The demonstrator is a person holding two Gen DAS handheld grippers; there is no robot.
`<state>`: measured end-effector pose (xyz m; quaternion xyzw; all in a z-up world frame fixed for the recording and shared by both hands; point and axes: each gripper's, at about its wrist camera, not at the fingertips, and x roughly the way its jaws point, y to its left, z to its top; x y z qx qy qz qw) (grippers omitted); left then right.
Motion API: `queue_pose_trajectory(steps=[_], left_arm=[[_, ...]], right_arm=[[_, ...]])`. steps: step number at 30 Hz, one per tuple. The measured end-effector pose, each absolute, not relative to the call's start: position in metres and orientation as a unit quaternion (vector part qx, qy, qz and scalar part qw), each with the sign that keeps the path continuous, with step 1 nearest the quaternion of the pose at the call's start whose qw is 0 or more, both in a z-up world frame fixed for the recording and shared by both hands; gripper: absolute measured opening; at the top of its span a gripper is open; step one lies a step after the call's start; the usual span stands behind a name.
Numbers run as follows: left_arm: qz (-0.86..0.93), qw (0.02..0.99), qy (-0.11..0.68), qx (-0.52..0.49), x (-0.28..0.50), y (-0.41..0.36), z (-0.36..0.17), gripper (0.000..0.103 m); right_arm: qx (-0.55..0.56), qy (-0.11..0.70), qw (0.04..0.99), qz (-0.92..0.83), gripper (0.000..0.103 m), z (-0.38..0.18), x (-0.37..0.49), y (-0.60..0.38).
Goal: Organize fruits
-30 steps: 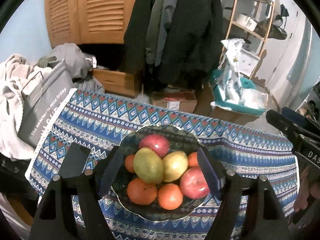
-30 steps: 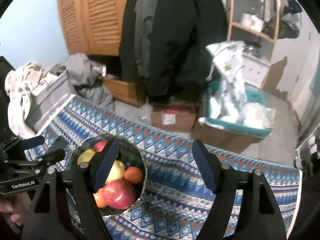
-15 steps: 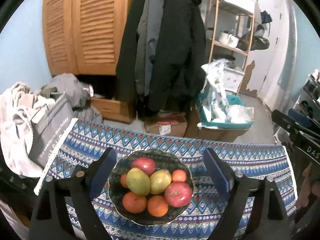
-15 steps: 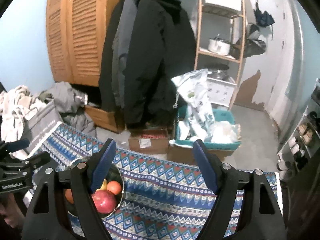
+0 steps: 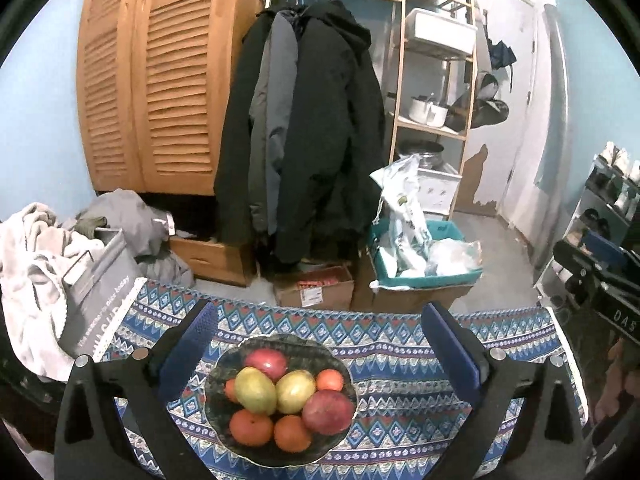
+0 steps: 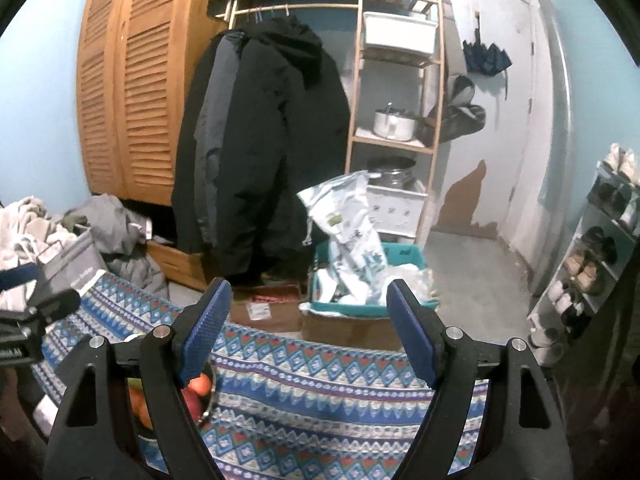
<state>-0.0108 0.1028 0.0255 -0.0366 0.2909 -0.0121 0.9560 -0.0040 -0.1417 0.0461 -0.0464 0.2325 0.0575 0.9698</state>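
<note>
Your left hand-held gripper (image 5: 318,354) stands spread wide, its jaws having just been opening, with nothing pinched between its blue pads (image 5: 450,354). It hangs clear above the plate (image 5: 216,412), touching no fruit. Your right hand-held gripper (image 6: 306,330) is also spread and holds nothing; it hangs over bare cloth to the right of the plate.

The dark plate rests on the worktop (image 5: 400,344), which is covered by a blue patterned cloth. On the plate lie two red apples (image 5: 328,412), two yellow-green mangoes (image 5: 256,390) side by side in the middle, and several oranges (image 5: 251,427) around the rim. The fruits touch one another. In the right wrist view only the plate's edge (image 6: 208,410) shows, behind the left finger.

Beyond the worktop stand cardboard boxes (image 5: 314,292), a teal crate (image 5: 424,276), hanging dark coats (image 5: 320,140), a louvred wooden wardrobe (image 5: 160,80) and a wooden shelf rack (image 5: 436,80).
</note>
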Motion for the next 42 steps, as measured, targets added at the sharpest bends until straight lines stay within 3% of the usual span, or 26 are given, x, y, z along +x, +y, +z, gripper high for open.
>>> queue_pose_trajectory(steps=[42], left_arm=[[-0.013, 0.961, 0.276, -0.012, -0.01, 0.064, 0.038, 0.102]], right_arm=[[-0.047, 0.219, 0.975, 0.009, 0.079, 0.038, -0.02, -0.194]])
